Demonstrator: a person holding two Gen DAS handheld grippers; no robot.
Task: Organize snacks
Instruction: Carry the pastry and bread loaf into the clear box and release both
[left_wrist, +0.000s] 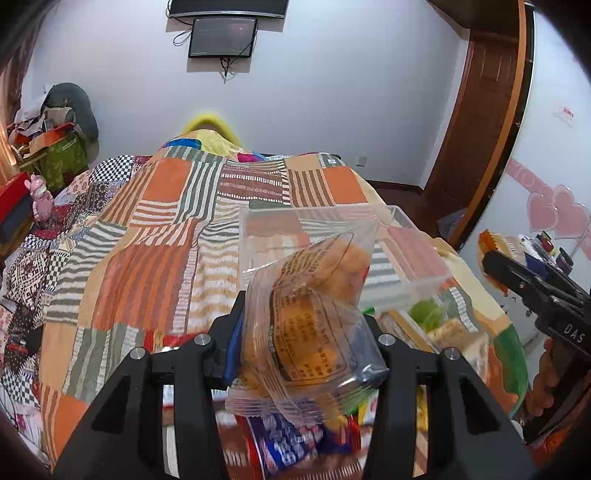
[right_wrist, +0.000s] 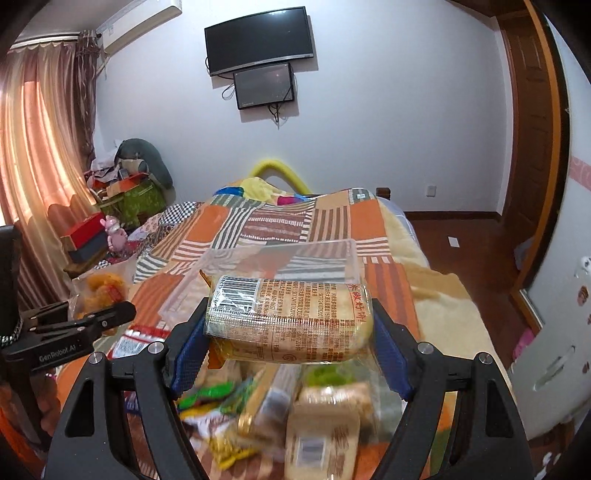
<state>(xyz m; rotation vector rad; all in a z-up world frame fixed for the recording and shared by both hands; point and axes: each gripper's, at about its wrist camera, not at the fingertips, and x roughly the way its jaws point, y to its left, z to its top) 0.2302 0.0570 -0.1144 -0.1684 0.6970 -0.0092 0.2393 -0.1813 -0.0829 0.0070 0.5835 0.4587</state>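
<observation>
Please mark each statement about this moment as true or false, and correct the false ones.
1. The left gripper holds a clear bag of golden snacks. True.
2. The right gripper is empty. False: its blue pads grip a wrapped pack of biscuits that shows a barcode.
3. A clear plastic bin stands on the patchwork quilt ahead of the grippers. True.
4. Both held packs already lie inside the bin. False: both are in the air, in front of it.
5. More snack packs lie on the bed below the right gripper. True.
6. The two screens stand on the floor. False: they hang on the wall.
</observation>
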